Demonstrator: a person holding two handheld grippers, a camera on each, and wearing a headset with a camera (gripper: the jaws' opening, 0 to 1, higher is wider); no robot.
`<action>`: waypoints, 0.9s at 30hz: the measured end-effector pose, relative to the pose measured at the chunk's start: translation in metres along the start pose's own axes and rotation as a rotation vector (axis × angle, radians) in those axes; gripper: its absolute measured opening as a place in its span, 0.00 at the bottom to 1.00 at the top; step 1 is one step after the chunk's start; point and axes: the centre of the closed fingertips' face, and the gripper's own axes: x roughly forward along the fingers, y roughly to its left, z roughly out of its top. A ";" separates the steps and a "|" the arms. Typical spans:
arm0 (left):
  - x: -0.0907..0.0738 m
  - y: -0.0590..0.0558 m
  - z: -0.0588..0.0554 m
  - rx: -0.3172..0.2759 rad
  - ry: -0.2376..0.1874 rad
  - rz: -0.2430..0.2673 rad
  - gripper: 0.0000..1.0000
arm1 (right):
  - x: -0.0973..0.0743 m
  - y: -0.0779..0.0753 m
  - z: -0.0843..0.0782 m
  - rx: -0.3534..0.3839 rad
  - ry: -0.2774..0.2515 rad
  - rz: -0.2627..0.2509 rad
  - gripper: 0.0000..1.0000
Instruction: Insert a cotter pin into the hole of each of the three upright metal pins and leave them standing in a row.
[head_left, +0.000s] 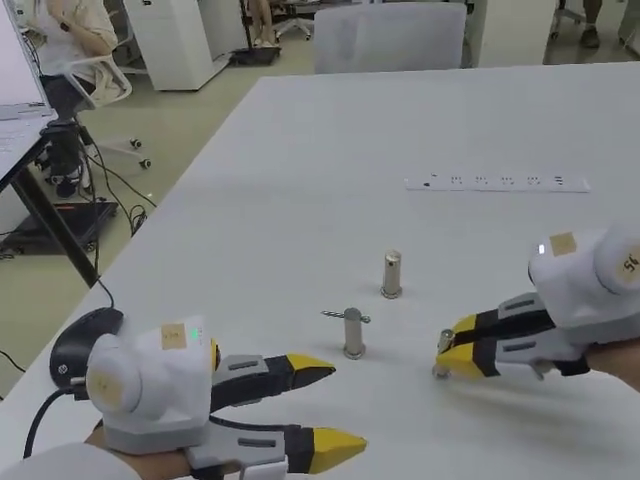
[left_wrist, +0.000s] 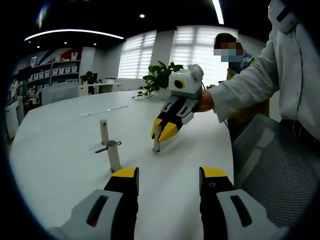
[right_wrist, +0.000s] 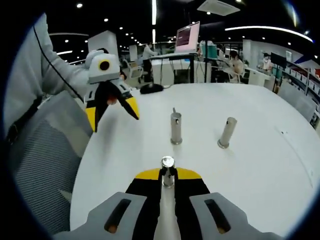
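Three short metal pins stand on the white table (head_left: 300, 180). The far pin (head_left: 392, 274) (right_wrist: 227, 132) (left_wrist: 104, 131) is bare. A thin cotter pin (head_left: 336, 315) runs through the top of the middle pin (head_left: 353, 333) (right_wrist: 175, 127) (left_wrist: 113, 155). My right gripper (head_left: 447, 356) (right_wrist: 167, 175) (left_wrist: 165, 131) is shut on the third pin (head_left: 441, 350) (right_wrist: 167, 162) (left_wrist: 157, 141), which stands upright on the table to the right of the middle one. My left gripper (head_left: 328, 405) (left_wrist: 170, 175) (right_wrist: 112, 112) is open with nothing between its fingers, low at the front left, short of the middle pin.
A white power strip (head_left: 497, 182) lies far back on the right. A black round device (head_left: 80, 345) with a cable sits at the table's left edge. A grey chair (head_left: 390, 35) stands at the far end. In the left gripper view, a mesh chair (left_wrist: 270, 160) is beside the person.
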 end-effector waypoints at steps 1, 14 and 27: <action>0.001 -0.001 0.000 0.002 0.002 -0.002 0.47 | 0.000 0.003 -0.002 0.000 0.004 0.000 0.09; 0.005 -0.015 -0.002 0.010 0.020 -0.020 0.47 | -0.001 0.034 -0.019 -0.027 0.012 0.030 0.09; 0.005 -0.017 -0.003 0.007 0.028 -0.019 0.47 | -0.004 0.045 -0.023 -0.068 0.014 0.048 0.09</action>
